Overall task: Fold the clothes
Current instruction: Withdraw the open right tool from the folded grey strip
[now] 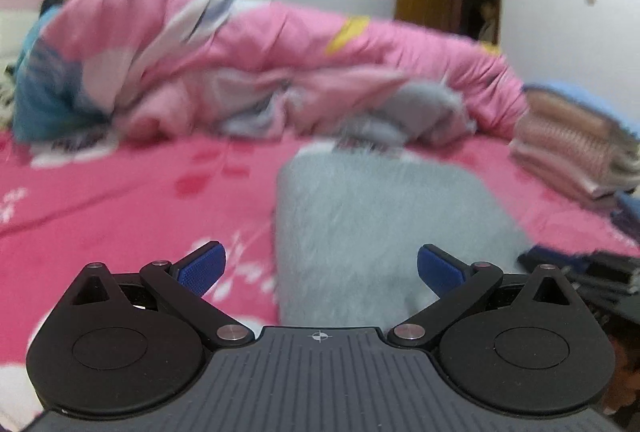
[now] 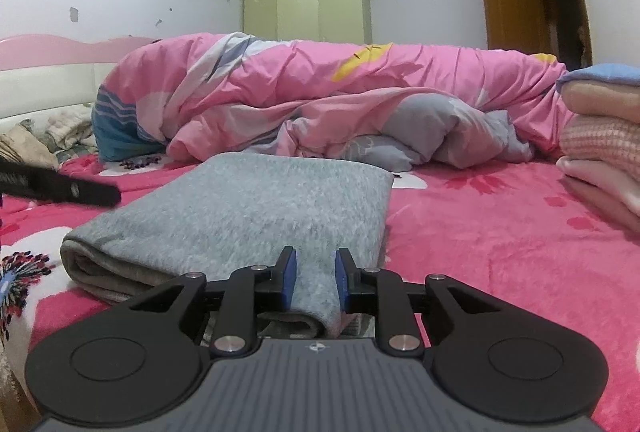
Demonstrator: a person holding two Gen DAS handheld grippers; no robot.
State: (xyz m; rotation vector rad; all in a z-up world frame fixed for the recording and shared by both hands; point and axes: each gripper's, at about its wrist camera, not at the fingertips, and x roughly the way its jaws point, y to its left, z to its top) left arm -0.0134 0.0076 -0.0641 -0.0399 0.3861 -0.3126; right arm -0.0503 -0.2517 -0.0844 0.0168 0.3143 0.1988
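Grey fleecy garment (image 2: 248, 208) lying flat on the pink flowered bedspread (image 2: 500, 232), just in front of the heaped pink duvet (image 2: 320, 88) and well to the left of the folded stack of blankets (image 2: 600, 136). Already folded into a tidy oblong, with doubled layers showing along the near left edge and a clean far edge toward the duvet. Probably one fold or a final smoothing left, judging by the neat outline; no loose sleeves showing.

Long axis running from the near edge away toward the duvet, slightly angled to the left in the right wrist view; short far edge squarely facing the duvet.

Right gripper (image 2: 316, 272) at the garment's near right corner, blue pads drawn close together with a ridge of grey cloth pinched between them, so clamped on the garment. Left gripper (image 1: 320, 268) hovering over the garment's near end, blue pads spread wide apart, nothing between them but air above the cloth. Left wrist view blurred, so finer detail of the cloth there not readable.
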